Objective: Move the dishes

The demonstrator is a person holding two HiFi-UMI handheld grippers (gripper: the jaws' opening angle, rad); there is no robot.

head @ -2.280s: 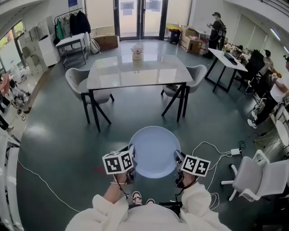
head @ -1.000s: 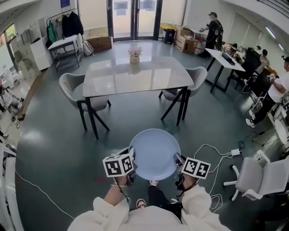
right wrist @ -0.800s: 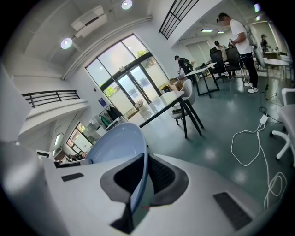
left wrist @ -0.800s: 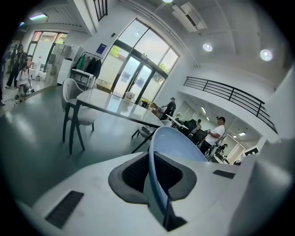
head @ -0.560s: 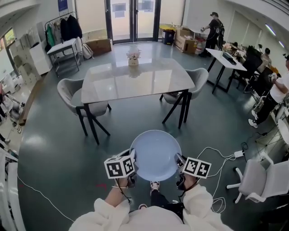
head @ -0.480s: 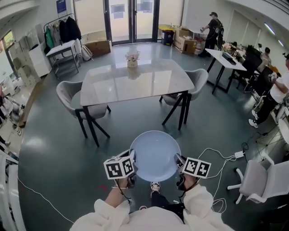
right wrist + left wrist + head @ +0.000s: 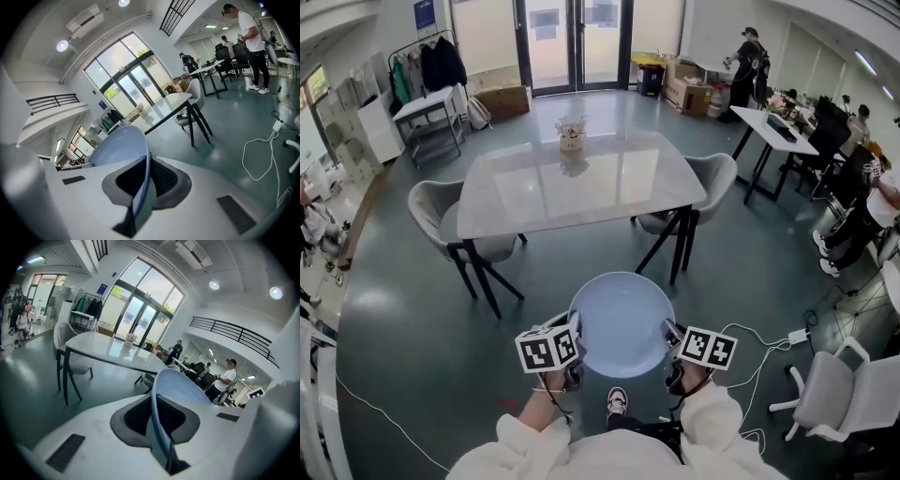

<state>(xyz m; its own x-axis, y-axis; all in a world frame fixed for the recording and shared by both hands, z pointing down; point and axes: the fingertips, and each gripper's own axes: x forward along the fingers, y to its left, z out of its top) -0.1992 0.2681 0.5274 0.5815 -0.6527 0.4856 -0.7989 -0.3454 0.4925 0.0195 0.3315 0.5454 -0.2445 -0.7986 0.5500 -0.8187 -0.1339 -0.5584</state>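
Note:
A pale blue round plate [image 7: 622, 322] is carried level in front of me, above the floor. My left gripper [image 7: 573, 337] is shut on its left rim, and my right gripper [image 7: 668, 334] is shut on its right rim. In the left gripper view the plate's rim [image 7: 157, 427] runs between the dark pads [image 7: 136, 416]. The right gripper view shows the same plate [image 7: 123, 145] wedged between that gripper's pads [image 7: 161, 180]. A grey-topped table [image 7: 581, 183] with a small flower pot [image 7: 571, 133] stands ahead of the plate.
Two grey chairs [image 7: 433, 216] [image 7: 711, 183] flank the table. A white cable [image 7: 759, 339] and a white office chair [image 7: 839, 389] lie to the right. Desks with people [image 7: 853, 202] are at the far right, a clothes rack [image 7: 431, 66] at the far left.
The table and chairs have drawn nearer and shifted left in the head view as I walk forward. The plate stays held the same way between both grippers.

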